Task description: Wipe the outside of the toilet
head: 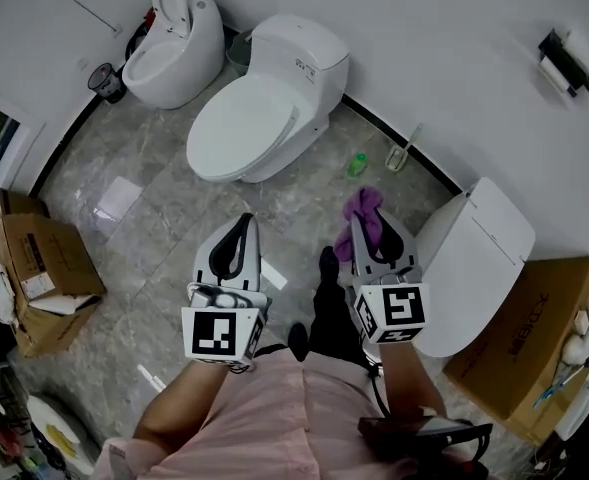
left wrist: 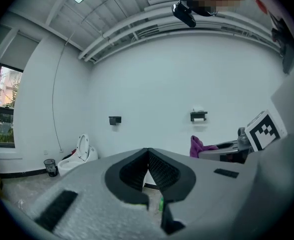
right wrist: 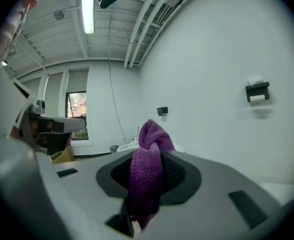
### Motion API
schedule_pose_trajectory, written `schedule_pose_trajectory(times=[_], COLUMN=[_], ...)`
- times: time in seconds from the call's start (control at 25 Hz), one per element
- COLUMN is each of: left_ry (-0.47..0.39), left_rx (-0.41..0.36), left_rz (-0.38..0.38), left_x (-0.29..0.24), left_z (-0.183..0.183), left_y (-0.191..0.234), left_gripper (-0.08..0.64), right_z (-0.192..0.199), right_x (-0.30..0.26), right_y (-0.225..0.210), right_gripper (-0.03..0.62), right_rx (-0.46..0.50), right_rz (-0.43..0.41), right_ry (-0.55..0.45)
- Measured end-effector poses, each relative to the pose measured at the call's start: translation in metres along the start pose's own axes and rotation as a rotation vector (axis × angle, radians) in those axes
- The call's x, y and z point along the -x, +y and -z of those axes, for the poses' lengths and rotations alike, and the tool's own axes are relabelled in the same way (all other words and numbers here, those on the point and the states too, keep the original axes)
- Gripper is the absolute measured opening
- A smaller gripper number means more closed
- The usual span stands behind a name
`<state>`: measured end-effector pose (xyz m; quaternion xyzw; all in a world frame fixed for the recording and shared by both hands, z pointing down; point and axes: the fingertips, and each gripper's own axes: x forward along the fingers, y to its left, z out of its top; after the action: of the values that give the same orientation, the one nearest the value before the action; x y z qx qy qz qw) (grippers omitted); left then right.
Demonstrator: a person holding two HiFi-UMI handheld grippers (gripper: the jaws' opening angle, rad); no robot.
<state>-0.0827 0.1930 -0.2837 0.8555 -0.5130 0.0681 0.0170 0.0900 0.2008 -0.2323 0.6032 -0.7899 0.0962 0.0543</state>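
two handheld grippers above a grey tiled floor, three white toilets around

one open cardboard box left, another right, both holding white clutter. left gripper pinched closed, empty. right gripper clamps a purple cloth, between the closed middle toilet and the right toilet; bare floor lies ahead.

Mock-up washroom or fixture test room, not a home bathroom. Three toilets stood in one open room: a closed-lid toilet against the wall, an open-lid toilet in the corner, and a third toilet to the right. The floor was grey, marble-look tile; the walls plain white, with a black paper holder mounted. A cardboard box sat at the left and a second cardboard box at the right. Overhead ran exposed ceiling pipes and a tube light, industrial in look. One window on the side wall.
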Motion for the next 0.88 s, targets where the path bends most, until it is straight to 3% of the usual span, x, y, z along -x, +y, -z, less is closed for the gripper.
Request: schedule_pose_trajectory(times=[0.52, 0.88], left_ry=[0.038, -0.107], left_rx=[-0.017, -0.085], left_rz=[-0.033, -0.109], left_x=[-0.184, -0.235], left_z=[-0.012, -0.084], left_y=[0.012, 0.066], left_gripper=[0.008, 0.008], right_z=[-0.022, -0.078], right_x=[-0.15, -0.204], right_y=[-0.116, -0.144], right_gripper=[0.098, 0.099], right_rx=[-0.045, -0.015], right_rz=[-0.048, -0.05], right_ry=[0.02, -0.058])
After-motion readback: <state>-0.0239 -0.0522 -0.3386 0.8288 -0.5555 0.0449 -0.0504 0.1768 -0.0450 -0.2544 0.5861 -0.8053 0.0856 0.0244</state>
